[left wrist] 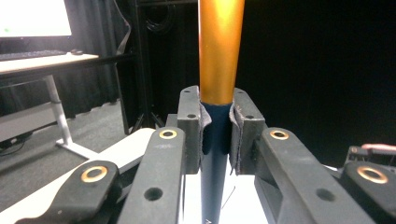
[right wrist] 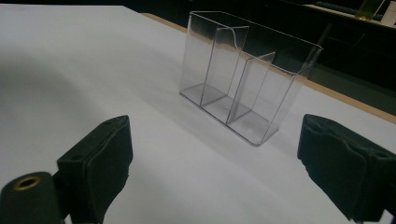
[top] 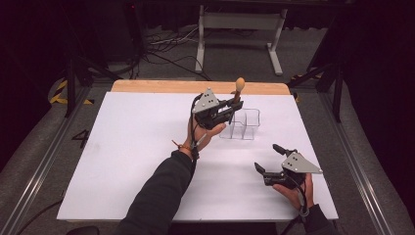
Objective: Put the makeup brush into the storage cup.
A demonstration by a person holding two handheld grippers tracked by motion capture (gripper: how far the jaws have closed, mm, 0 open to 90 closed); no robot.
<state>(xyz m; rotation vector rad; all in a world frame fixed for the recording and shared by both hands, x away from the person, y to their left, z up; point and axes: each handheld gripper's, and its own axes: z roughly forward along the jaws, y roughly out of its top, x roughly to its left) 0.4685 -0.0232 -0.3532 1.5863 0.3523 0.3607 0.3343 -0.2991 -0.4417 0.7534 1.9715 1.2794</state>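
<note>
My left gripper (top: 233,106) is shut on a long tool (top: 239,85) with an orange-brown upper part and a dark blue lower part. It holds the tool upright just over the left end of a clear plastic organizer (top: 241,124) with three compartments. In the left gripper view both pads clamp the tool (left wrist: 221,51) where orange meets blue, and my left gripper (left wrist: 217,135) points level. My right gripper (top: 269,157) rests low at the table's near right, open and holding nothing. In the right gripper view the organizer (right wrist: 243,74) stands beyond my right gripper (right wrist: 219,168).
A white sheet (top: 132,147) covers the table, with a wooden strip (top: 161,86) along the far edge. Beyond it stands a white desk frame (top: 240,22) with cables on the floor. Metal rails run along both sides of the table.
</note>
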